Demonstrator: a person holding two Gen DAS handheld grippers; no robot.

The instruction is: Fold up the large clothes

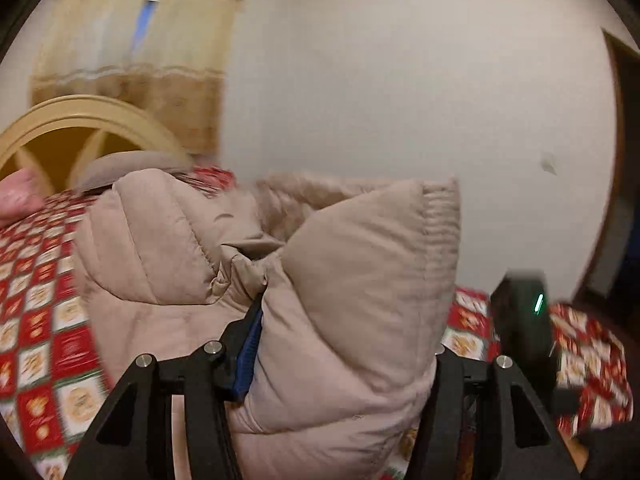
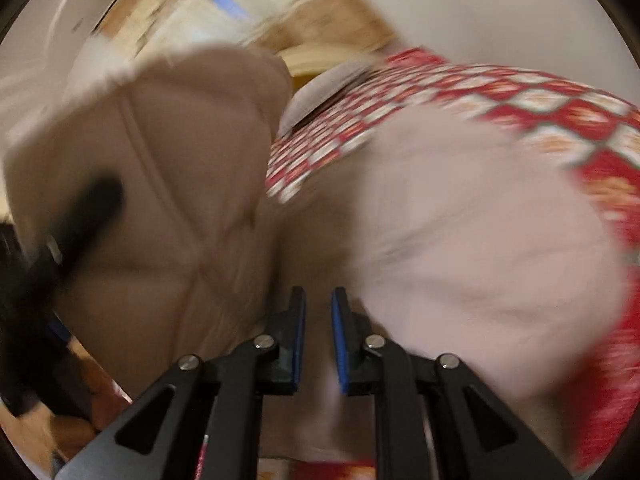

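A: Puffer jacket [image 1: 304,280] bunched mid-frame above the checked bedspread [image 1: 44,320]; our left gripper [image 1: 340,360] pinches a thick fold of it; no tidy fold yet.

B: Agreed; our right gripper [image 2: 319,320] lower centre, fingers slightly parted, nothing visibly between them; folding mostly remains, we judge.

no words, labels, brands or numbers can be read in either view. the red and white checked bedspread [image 1: 44,320] under the beige padded jacket [image 1: 320,280] carries small printed motifs in its squares, with marks under them that may be script, but they are too blurred to make out. the only sign-like mark is a thin green light [image 1: 539,305] on a dark device, just right of the jacket; it shows no letter or figure.
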